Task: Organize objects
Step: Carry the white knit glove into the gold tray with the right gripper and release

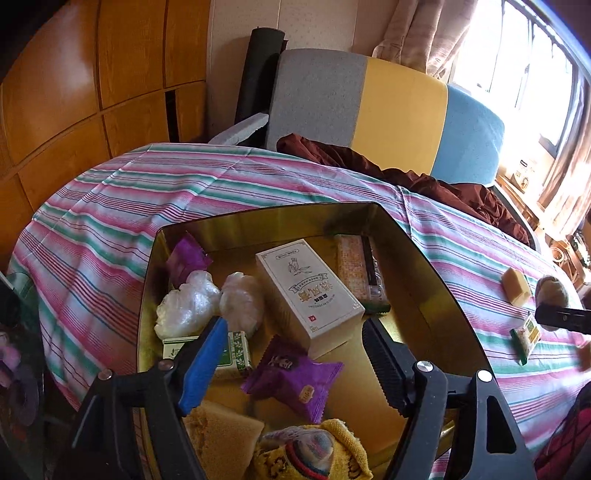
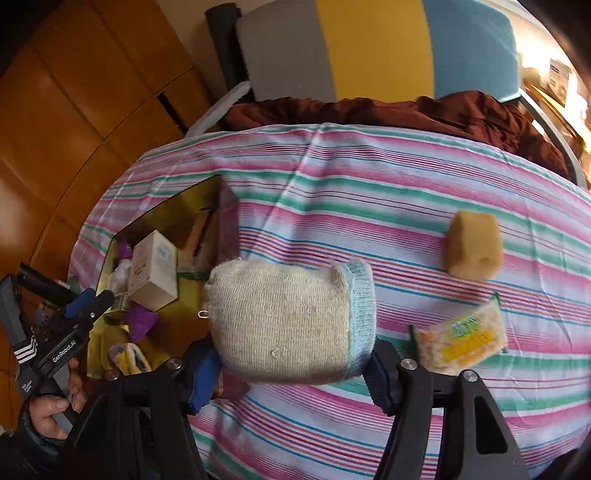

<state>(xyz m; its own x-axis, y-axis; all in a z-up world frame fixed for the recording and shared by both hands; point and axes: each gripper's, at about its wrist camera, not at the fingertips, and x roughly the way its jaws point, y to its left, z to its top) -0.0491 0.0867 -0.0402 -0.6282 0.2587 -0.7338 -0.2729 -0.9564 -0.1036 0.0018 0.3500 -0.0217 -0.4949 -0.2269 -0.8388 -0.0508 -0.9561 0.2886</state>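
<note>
- The right gripper [image 2: 291, 373] pinched a cream knitted pouch with a pale-blue cuff [image 2: 288, 314].
- The left gripper [image 1: 295, 362] hovered, jaws spread and empty, over the gold metal tin [image 1: 424, 258].

Beyond the fingertips, a table under a striped cloth [image 1: 155, 184] of pink, green and white fills the foreground. Past its far edge stands a sofa back [image 1: 388, 107] in grey, yellow and blue panels, with a crumpled brown fabric [image 1: 424, 181] at its foot. Left of the fingers rise glossy wooden cabinet panels [image 1: 85, 85]. To their right, a bright window [image 1: 524, 66] with a beige curtain [image 1: 424, 33] floods the room with daylight.
</note>
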